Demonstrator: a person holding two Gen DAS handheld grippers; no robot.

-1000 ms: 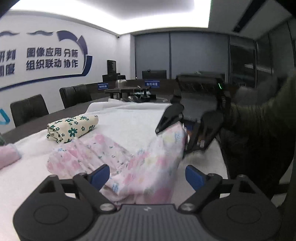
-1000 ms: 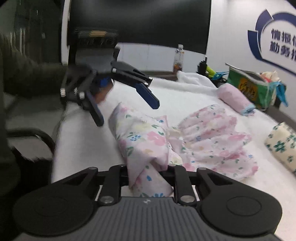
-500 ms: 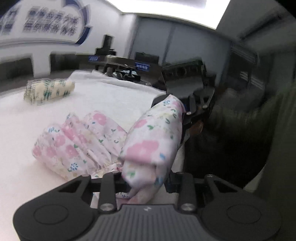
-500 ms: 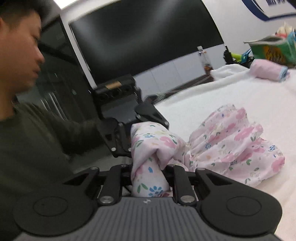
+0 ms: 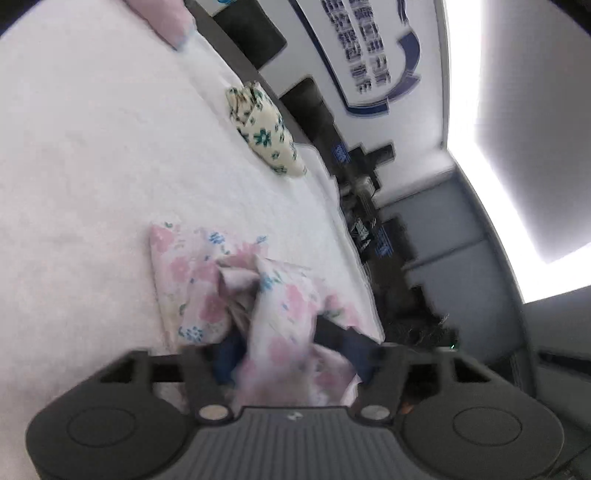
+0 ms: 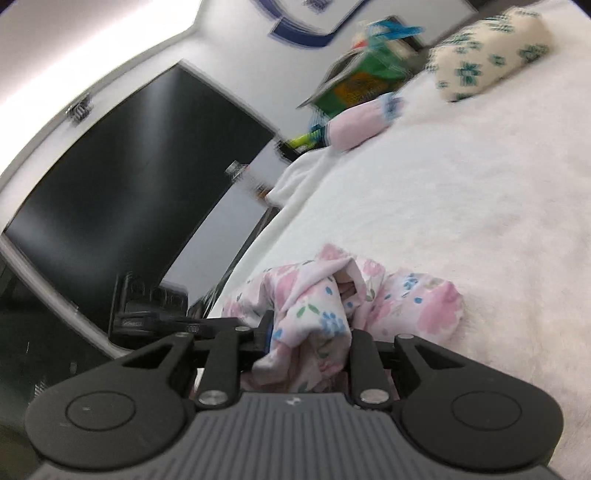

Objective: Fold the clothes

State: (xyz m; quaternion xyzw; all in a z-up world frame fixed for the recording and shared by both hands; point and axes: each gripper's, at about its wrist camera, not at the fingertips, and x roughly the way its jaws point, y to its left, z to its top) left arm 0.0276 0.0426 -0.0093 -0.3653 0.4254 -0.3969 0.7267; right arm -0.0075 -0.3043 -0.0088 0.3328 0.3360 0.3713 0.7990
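Both tongs, left (image 5: 291, 354) and right (image 6: 308, 349), clamp the bunched pink garment (image 5: 207, 291) on the white cover (image 5: 92, 166); two bundles (image 6: 487, 55) lie folded; this one remains unfolded.

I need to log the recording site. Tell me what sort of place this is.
Probably an office meeting room, not a home: a large dark wall screen, blue lettering and a logo on the wall, and dark office chairs along a long table under a white cover.

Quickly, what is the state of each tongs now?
Left tongs: closed on the pink floral garment.
Right tongs: closed on the same garment.
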